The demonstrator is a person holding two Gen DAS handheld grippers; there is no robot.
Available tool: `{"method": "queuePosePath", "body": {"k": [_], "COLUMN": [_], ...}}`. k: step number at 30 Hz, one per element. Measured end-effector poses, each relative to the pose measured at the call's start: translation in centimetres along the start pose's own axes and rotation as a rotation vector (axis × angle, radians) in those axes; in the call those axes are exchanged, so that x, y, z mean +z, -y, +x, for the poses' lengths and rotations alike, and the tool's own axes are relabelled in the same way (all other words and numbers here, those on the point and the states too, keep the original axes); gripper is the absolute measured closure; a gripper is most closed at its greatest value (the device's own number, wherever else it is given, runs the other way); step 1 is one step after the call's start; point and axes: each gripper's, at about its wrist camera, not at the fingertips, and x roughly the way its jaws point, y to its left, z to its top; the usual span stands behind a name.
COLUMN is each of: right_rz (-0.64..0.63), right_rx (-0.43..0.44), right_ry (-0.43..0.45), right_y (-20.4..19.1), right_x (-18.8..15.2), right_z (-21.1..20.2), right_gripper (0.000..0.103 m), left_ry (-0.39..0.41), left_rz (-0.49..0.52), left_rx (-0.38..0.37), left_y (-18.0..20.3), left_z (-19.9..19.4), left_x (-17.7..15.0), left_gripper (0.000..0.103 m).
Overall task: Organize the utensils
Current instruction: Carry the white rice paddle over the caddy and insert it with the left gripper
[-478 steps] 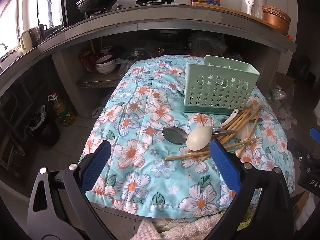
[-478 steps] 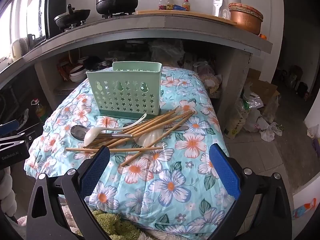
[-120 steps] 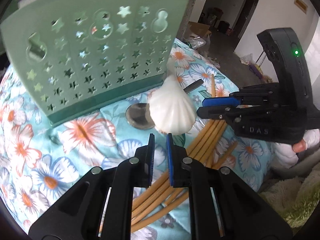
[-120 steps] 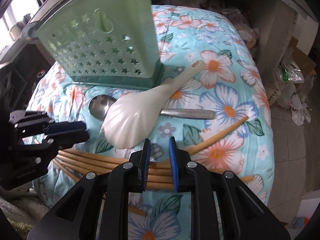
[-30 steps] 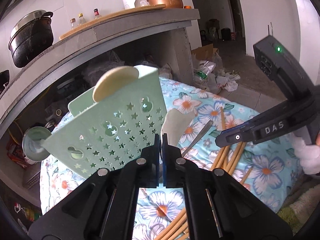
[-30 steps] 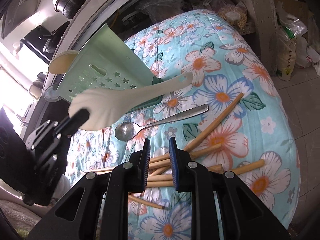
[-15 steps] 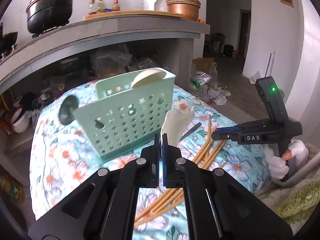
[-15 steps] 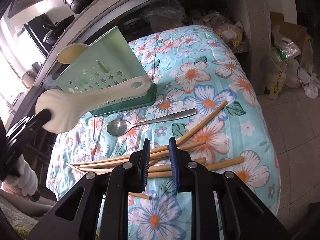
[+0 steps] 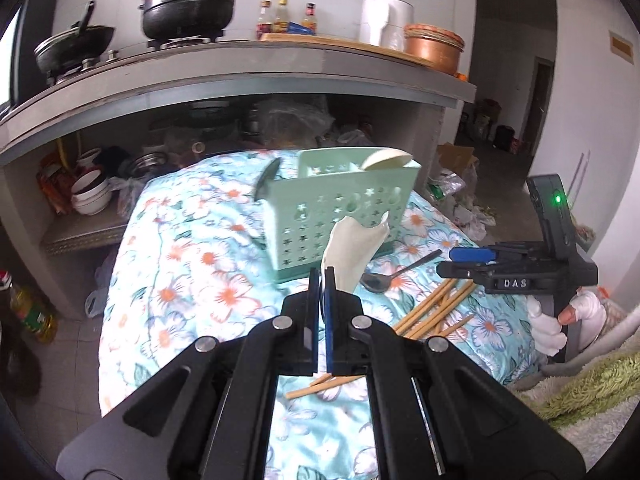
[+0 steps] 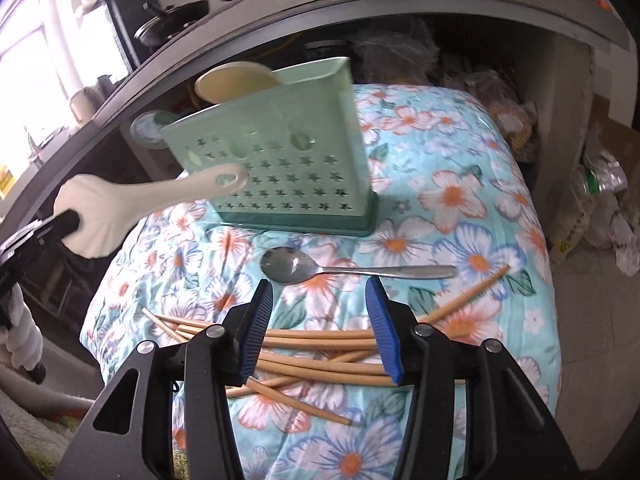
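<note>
My left gripper point(image 9: 321, 280) is shut on the bowl of a white plastic rice spoon point(image 9: 352, 246) and holds it in the air in front of the green utensil caddy point(image 9: 340, 216). In the right wrist view the white spoon point(image 10: 148, 196) hangs left of the caddy point(image 10: 280, 168), handle toward it. A cream spoon point(image 10: 236, 80) stands in the caddy. My right gripper point(image 10: 320, 320) is open above a metal spoon point(image 10: 344, 270) and several wooden chopsticks point(image 10: 320, 356) on the floral cloth.
The table under the floral cloth point(image 10: 460, 208) drops off at its right and front. A concrete counter point(image 9: 240, 76) with pots, bottles and a copper bowl runs behind. Bowls sit on a low shelf point(image 9: 90, 196) at the left.
My right gripper has opened from nearly shut. My left gripper has pulled back and up with the white spoon, so the caddy looks farther away.
</note>
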Motion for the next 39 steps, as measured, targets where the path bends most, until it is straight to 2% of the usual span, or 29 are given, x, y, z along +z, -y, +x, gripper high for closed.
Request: {"method": "queuePosePath", "body": {"k": [7,17,21,23,25,27,28,32,34,39], "right_rz": [-0.172,-0.488,-0.59,-0.6,-0.575,-0.535,-0.52,-0.461,-0.436,-0.333], "right_rx": [-0.032,-0.216,-0.277,-0.287,-0.278,-0.267,-0.27,-0.26,-0.255,-0.236], "right_ry": [-0.043,-0.116,-0.155,-0.154,-0.163,-0.176,-0.175,-0.151,-0.13,-0.045], "right_y": [-2.7,-7.3,-8.7,-9.0,-8.9,-8.6,-8.4,-7.4,-7.0,-5.3], "right_x": [-2.1,-2.1,-2.8,-2.8,-2.5,-2.2,-2.1,-1.4,-0.9,0.3], "right_z": [2.5,7.9,10.1,10.4,10.6,10.7,10.7,9.9,9.1,5.1], "right_gripper": [0.055,0.056,0.063,0.065,0.071,0.088,0.091,0.096,0.097,0.098], "left_ry": [0.032,0.033,0.039,0.053,0.077,0.11,0.128,0.202,0.213,0.168], "left_rz": [-0.089,-0.195,-0.229,-0.233,-0.234,-0.229,-0.223,-0.154,-0.108,0.059], "left_rx": [0.076,0.158,0.188,0.211,0.224,0.227,0.225,0.191,0.158,0.14], "left_y": [-3.2,-7.9,-9.6,-10.2,-10.7,-11.0,-11.1,-10.4,-9.7,-6.8], "left_z": [-1.5,-1.5,-1.6,-2.0,-2.6,-3.3,-3.7,-4.9,-4.9,-3.6], "left_x": [-1.0,-1.8,-1.7,-1.4,-0.8,-0.1,0.5,3.5,5.0,8.3], "left_gripper": [0.102,0.101,0.101,0.101,0.101,0.101,0.101,0.101,0.101,0.101]}}
